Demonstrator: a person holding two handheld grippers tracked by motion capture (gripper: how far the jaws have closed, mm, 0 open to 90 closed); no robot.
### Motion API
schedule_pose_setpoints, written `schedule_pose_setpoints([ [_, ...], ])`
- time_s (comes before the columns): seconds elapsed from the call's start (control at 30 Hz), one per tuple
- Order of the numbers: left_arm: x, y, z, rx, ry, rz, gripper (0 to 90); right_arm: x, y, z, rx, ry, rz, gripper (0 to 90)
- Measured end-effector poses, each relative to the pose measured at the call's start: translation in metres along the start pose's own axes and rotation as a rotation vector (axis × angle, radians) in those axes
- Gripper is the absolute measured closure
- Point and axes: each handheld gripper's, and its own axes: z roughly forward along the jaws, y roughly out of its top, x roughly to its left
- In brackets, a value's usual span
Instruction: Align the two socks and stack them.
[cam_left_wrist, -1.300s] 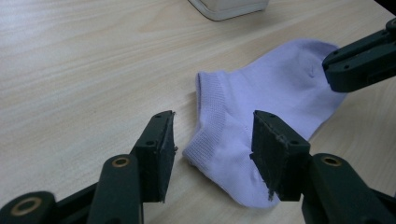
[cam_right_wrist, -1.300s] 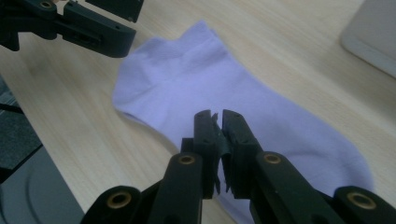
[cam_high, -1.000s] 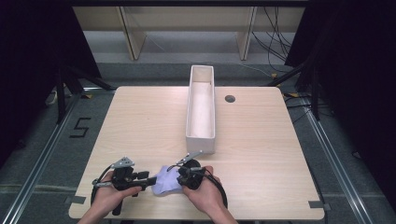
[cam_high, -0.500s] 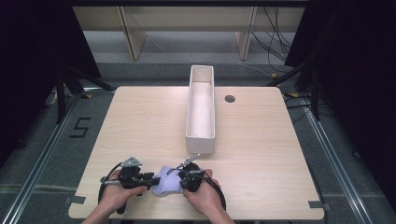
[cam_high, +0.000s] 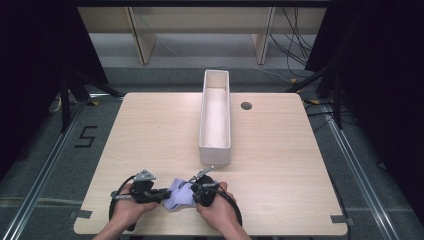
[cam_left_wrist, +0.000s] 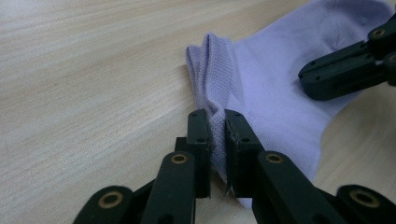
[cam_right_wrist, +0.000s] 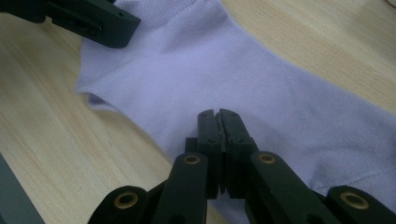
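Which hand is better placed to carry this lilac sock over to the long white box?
Probably right. The right gripper sits nearer the white box, and its jaws are shut on the lilac sock. The left gripper, whose jaws have just been closing, pinches the cuff on the far side.

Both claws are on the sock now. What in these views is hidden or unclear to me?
- Right claw: whether it pinches fabric of the sock; the closed jaws themselves cover the contact in the right gripper view.
- Sock's toe end: cut off by the frame edge in the left gripper view, covered by hands in the high view.
- Left claw: the fold it has just closed on hides how many layers it holds.
- White bin: the near wall hides the near end of its floor in the high view.
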Motion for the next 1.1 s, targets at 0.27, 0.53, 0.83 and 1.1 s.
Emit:
schedule_pose_setpoints([
  [0.27, -0.004, 0.018, -0.016, -0.034, -0.062, -0.022, 81.6, 0.001, 0.000, 0.000, -0.002, 0.006, 0.019, 87.7],
  [0.53, -0.012, 0.031, -0.023, -0.037, -0.127, -0.020, 81.5, 0.000, 0.001, 0.001, -0.011, 0.007, -0.006, 87.6],
  [0.83, -0.020, 0.040, -0.024, -0.053, -0.160, -0.021, 81.4, 0.003, 0.002, 0.003, -0.021, 0.021, 0.009, 86.8],
  [1.1, -0.017, 0.042, -0.029, -0.030, -0.157, -0.004, 81.3, -0.019, 0.003, -0.028, -0.094, 0.003, 0.079, 80.5],
])
